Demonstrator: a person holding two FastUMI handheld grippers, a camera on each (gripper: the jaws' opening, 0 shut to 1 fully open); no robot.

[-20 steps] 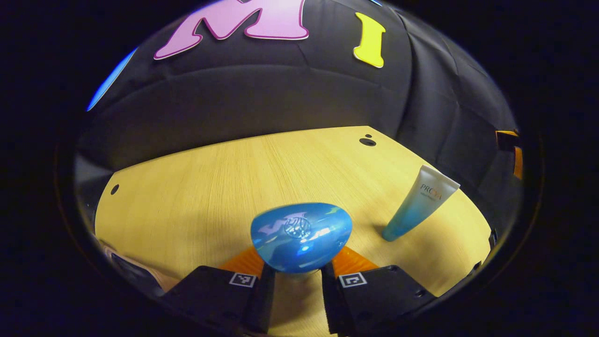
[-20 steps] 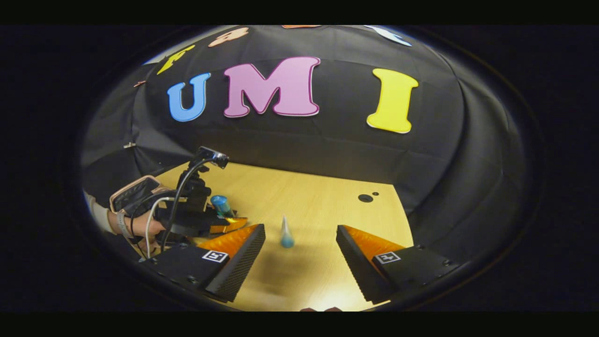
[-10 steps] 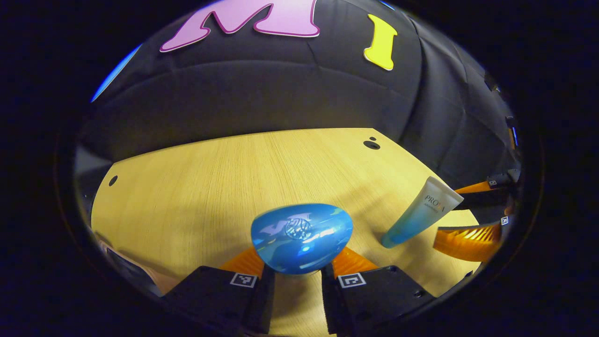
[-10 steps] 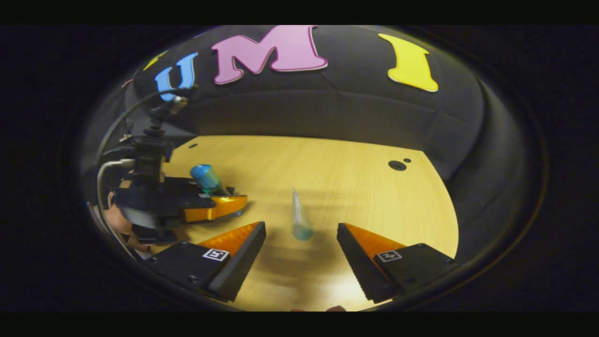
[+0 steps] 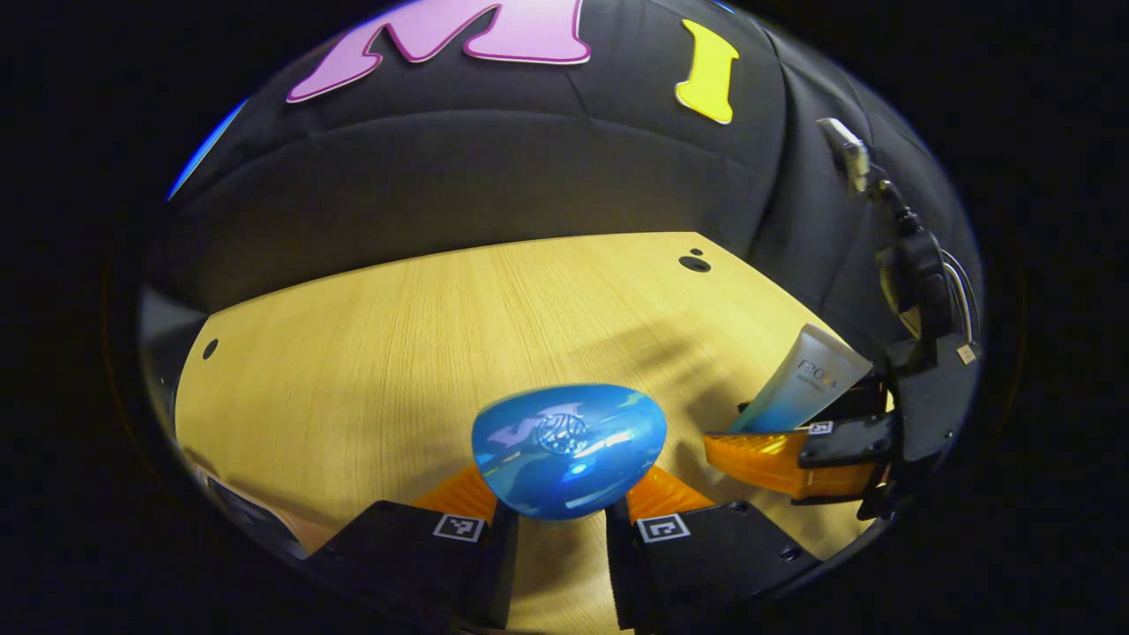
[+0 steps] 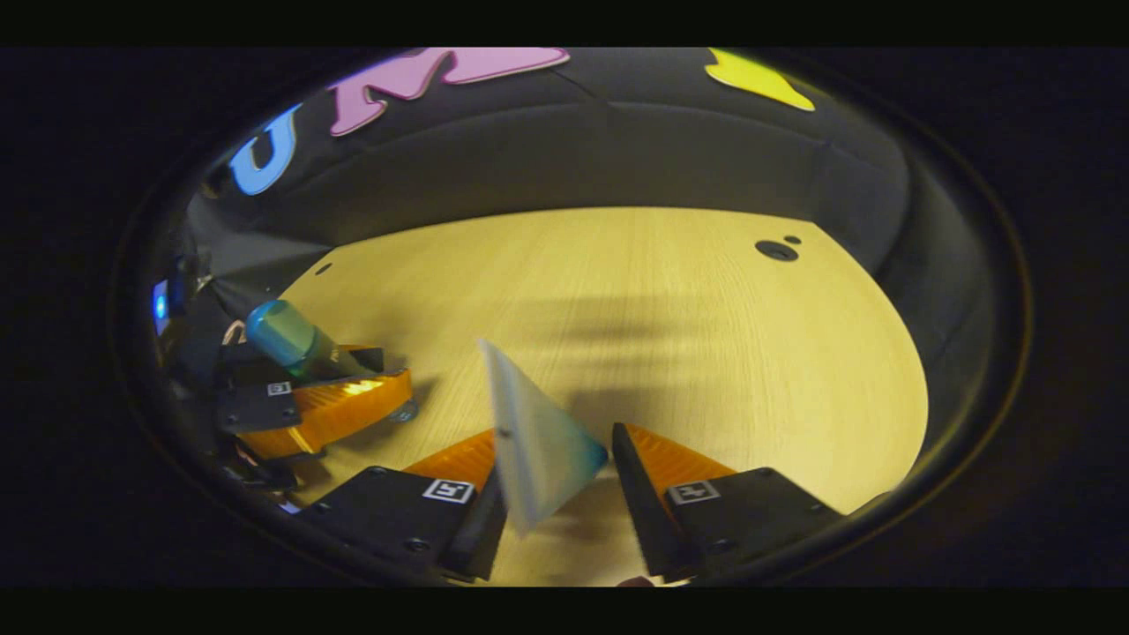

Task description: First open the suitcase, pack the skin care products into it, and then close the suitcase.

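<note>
Left gripper view: glossy rounded blue cap (image 5: 568,448); soft flat-crimped tube (image 5: 804,390).

Left gripper (image 5: 561,520) clamping blue bottle (image 5: 569,448), tube (image 5: 801,392) between right gripper (image 5: 798,445) fingers

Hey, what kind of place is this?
Likely a staged recording booth, not a home: black cloth wall, bare wooden table, and handheld grippers working on it.
</note>
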